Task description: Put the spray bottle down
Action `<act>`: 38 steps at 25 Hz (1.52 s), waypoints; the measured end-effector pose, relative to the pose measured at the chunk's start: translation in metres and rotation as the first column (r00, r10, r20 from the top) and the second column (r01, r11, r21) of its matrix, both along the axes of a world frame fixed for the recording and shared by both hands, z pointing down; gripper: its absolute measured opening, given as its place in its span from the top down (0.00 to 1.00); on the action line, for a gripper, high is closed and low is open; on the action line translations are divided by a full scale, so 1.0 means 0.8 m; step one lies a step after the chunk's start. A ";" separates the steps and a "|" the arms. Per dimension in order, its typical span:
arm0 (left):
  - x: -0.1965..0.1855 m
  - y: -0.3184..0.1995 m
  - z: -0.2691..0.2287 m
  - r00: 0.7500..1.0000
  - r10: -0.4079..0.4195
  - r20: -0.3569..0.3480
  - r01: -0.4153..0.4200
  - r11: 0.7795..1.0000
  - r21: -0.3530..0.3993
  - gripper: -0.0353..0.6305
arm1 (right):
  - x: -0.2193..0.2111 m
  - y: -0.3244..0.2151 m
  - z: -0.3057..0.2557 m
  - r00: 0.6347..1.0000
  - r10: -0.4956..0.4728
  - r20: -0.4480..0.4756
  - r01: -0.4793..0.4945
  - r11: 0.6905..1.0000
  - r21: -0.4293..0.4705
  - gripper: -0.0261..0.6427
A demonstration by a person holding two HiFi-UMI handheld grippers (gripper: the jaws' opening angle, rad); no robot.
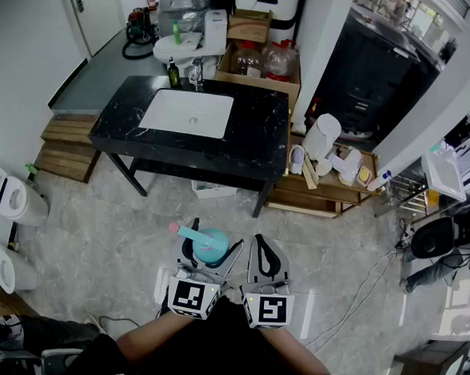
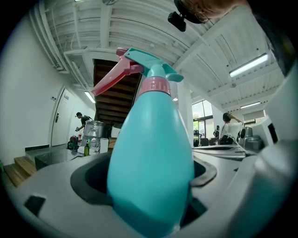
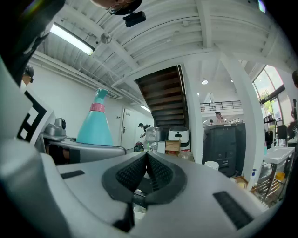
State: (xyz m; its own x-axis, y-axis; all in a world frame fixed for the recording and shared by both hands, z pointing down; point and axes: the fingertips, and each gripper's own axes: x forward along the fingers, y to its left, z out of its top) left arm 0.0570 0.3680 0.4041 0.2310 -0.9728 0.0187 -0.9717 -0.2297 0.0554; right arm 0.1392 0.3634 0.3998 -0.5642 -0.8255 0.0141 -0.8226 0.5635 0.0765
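My L gripper (image 1: 216, 238) pinches the spray bottle (image 2: 151, 153) round its fat lower body, jaws spread wide w/ a pad on each side. The bottle stands upright, long axis vertical w/ a slight lean. Its pink trigger (image 2: 116, 79) points to approx 10 o'clock in the head view, leftward in the left gripper view. The bottle is up in the air over the floor (image 1: 124, 232), at 6 o'clock in the head view, close to my body. My R gripper (image 3: 147, 162) sits just beside it at 3 o'clock, jaws pressed together, pads meeting, empty.

Room: open grey tile floor runs from 9 to 12 o'clock of the bottle, up to the black counter (image 1: 253, 137). The counter lies at 12 o'clock, well apart, its near edge running left-right. A white sink (image 1: 188, 112) is sunk in its left half; the right half is bare black top. 1 green bottle (image 1: 173, 73) stands at the far edge by the tap.

Around:
- white tray (image 1: 214, 190) on the floor under the counter
- wood steps (image 1: 66, 148) at 10 o'clock
- low wood shelf (image 1: 320, 198) w/ white jugs at 1 o'clock
- white toilets (image 1: 13, 200) at 9 o'clock
- cables (image 1: 363, 285) on the floor at 3 o'clock
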 end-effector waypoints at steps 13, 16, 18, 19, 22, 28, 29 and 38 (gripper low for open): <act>-0.017 -0.007 -0.004 0.998 -0.044 0.049 0.044 0.999 0.012 0.27 | 0.039 -0.005 -0.009 0.989 0.064 0.133 -0.065 0.998 0.003 0.94; -0.022 -0.012 0.001 0.997 -0.051 0.049 0.051 0.999 -0.004 0.27 | 0.043 -0.007 -0.001 0.988 0.076 0.133 -0.075 0.997 -0.017 0.94; -0.022 -0.019 0.003 0.998 -0.045 0.050 0.045 0.999 -0.006 0.27 | 0.043 -0.013 0.001 0.988 0.082 0.130 -0.080 0.997 -0.017 0.94; -0.021 -0.024 0.004 0.998 -0.039 0.050 0.039 0.999 -0.008 0.27 | 0.043 -0.017 0.002 0.988 0.085 0.128 -0.083 0.996 -0.018 0.94; -0.017 -0.041 0.007 0.999 -0.017 0.045 0.018 1.000 -0.014 0.27 | 0.046 -0.031 0.005 0.988 0.102 0.120 -0.099 0.995 -0.027 0.94; -0.017 -0.087 0.008 0.999 0.006 0.040 -0.005 1.000 -0.014 0.27 | 0.048 -0.070 0.008 0.988 0.126 0.092 -0.123 0.992 -0.040 0.94; -0.017 -0.095 0.009 0.999 0.007 0.036 -0.007 1.000 -0.020 0.27 | 0.046 -0.077 0.009 0.989 0.125 0.084 -0.122 0.992 -0.041 0.94; -0.051 -0.163 0.008 1.000 -0.002 0.002 0.002 1.000 -0.017 0.27 | -0.001 -0.152 0.001 0.995 0.082 0.054 -0.081 0.996 -0.025 0.94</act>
